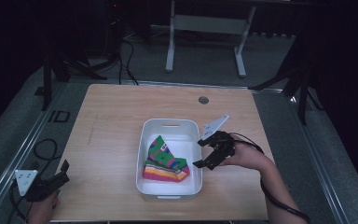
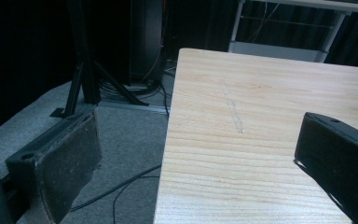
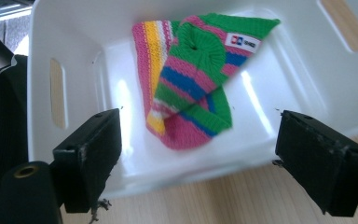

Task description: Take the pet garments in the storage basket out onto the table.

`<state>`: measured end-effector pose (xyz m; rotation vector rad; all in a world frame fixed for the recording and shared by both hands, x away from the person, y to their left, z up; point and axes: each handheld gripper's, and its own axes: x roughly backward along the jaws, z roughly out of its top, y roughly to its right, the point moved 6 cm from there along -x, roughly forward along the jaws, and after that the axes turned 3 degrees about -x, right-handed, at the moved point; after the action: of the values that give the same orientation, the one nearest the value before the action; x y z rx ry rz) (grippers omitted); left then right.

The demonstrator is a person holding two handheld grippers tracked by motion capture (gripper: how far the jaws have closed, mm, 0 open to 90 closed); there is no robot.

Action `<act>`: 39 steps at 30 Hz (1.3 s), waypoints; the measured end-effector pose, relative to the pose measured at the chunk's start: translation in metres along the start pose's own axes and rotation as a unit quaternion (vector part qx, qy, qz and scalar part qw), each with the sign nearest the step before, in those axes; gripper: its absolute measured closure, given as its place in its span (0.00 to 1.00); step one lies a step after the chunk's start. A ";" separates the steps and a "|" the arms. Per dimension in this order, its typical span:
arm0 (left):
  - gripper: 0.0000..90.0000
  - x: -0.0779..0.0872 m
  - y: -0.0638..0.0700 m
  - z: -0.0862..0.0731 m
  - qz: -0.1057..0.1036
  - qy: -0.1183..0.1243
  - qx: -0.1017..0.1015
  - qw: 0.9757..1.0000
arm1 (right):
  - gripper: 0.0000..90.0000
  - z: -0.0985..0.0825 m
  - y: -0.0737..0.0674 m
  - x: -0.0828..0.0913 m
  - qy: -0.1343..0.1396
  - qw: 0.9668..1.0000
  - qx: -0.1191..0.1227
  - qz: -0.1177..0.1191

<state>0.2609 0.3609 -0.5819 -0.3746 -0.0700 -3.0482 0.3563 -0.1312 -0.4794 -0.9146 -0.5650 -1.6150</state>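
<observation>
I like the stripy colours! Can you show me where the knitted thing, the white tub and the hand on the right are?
knitted cloth (image 3: 186, 88), right gripper view, on its blue stripe.
white tub (image 1: 168, 123), high view, on its far rim.
right hand (image 1: 248, 157), high view, on the back of the hand.

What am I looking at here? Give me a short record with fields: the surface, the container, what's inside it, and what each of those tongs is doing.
surface: wooden table
container: white bin, near the table's middle
contents: striped knitted cloth, folded, lying inside the bin; pink, green, blue and yellow bands, small white label
right tongs: open, empty, at the bin's right rim, aimed at the cloth
left tongs: open, empty, at the table's near left corner, away from the bin
cloth and tongs: apart, not touching
</observation>
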 end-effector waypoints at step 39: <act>0.01 0.000 0.000 0.000 -0.007 0.000 0.001 1.000 | 0.91 0.024 -0.012 -0.117 -0.196 0.977 0.072 -0.028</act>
<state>0.2608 0.3609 -0.5819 -0.3760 -0.0748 -3.0612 0.3580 -0.0414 -0.5583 -1.1229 -0.9766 -1.4258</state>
